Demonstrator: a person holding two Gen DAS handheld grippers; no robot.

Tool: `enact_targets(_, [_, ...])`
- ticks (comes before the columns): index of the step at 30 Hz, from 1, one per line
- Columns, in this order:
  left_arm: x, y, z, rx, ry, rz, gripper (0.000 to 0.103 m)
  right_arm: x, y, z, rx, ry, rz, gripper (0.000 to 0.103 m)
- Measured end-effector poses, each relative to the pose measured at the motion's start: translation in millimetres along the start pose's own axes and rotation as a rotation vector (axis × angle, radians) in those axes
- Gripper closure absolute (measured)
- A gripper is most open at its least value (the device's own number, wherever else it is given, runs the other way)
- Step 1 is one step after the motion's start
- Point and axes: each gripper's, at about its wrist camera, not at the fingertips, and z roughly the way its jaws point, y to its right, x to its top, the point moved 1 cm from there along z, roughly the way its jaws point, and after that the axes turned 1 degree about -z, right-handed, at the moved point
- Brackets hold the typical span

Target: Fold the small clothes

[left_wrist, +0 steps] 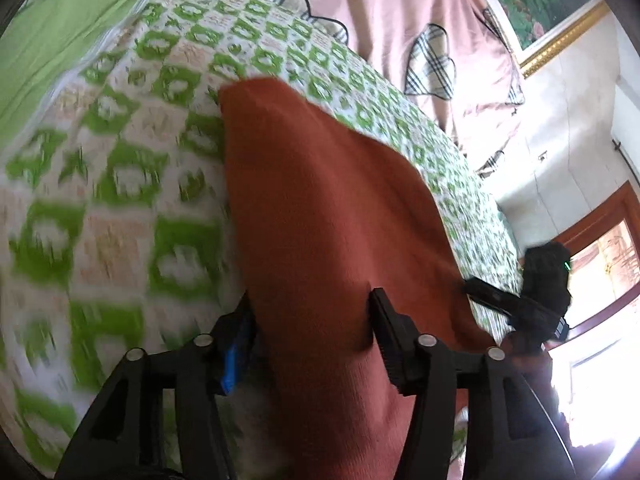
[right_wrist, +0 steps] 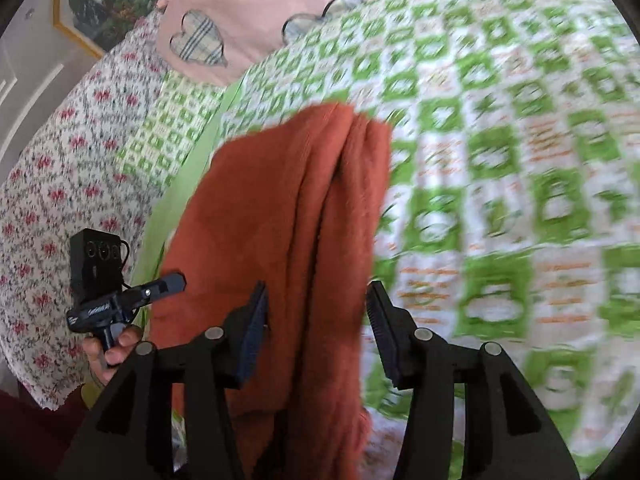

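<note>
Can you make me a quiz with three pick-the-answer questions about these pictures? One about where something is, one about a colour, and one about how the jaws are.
1. Where does the rust cloth lie?
A. on the green checked bedspread
B. on the floor
C. on a chair

2. What colour is the picture frame?
A. blue
B. gold
C. black

3. How do the jaws of the right gripper stand?
A. shut tight
B. apart, with cloth between them
C. out of view

Answers: 1 A, green checks show all around the cloth. 2 B, its edge shines gold. 3 B, a gap shows beside the cloth.
</note>
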Motion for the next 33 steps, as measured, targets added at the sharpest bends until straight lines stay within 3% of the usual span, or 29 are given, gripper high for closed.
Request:
enact_targets(4, [41.5, -16.2, 8.0, 0.001, 0.03, -0.038, 0.038, 3.8, -0.5, -18.8, -0.001, 0.057, 0.012, 0.051])
enact_targets(8, [91.3, -47.6, 29.2, -0.012, 0.053, -0.154, 0.04, 8.0, -12.9, -19.9, 0.021, 0.067, -0.002, 0.051])
enact_targets(10, [107.4, -54.5, 35.7, -0.011, 0.064, -0.176, 0.049, 10.0, -22.6, -16.8, 0.043, 0.063, -0.022, 0.051])
enact_targets(12, [122.7, -50.1, 43.2, -0.007, 0.078, -0.154, 0.089, 11.9, -32.0, -12.2, 0.063, 0.058, -0.045, 0.051])
enact_targets(13, [127.1, -46.2, 44.7, 0.004, 0.085, -0.136, 0.096, 12.2, -35.2, -10.4, 0.068, 0.054, -0.055, 0.051])
enact_targets(15, [133.5, -27.6, 38.8, 0.059, 0.136, -0.05, 0.097, 12.5, -40.0, -5.6, 0.066, 0.048, -0.072, 0.051])
enact_targets(18, [135.7, -6.0, 32.0, 0.136, 0.188, 0.048, 0.093, 11.5, -41.5, -2.6, 0.067, 0.047, -0.078, 0.051])
enact_targets(21, [134.1, -11.3, 29.5, 0.25, 0.185, 0.025, 0.083, 13.2, -39.0, 2.6, 0.051, 0.043, -0.07, 0.051])
enact_targets(22, [130.1, -14.5, 24.4, 0.245, 0.186, 0.012, 0.083, 14.1, -38.2, 4.6, 0.045, 0.042, -0.064, 0.051])
enact_targets(24, [117.6, -14.5, 10.4, 0.222, 0.195, -0.005, 0.07, 16.1, -38.2, 6.7, 0.046, 0.042, -0.064, 0.051])
enact_targets(29, [66.2, 6.1, -23.0, 0.229, 0.223, 0.03, 0.051, 23.5, -31.8, 15.9, 0.019, 0.032, -0.031, 0.051])
enact_targets(33, [26.0, 22.7, -29.1, 0.235, 0.183, 0.054, 0.049, 33.0, -18.1, 30.9, 0.034, 0.01, 0.051, 0.052])
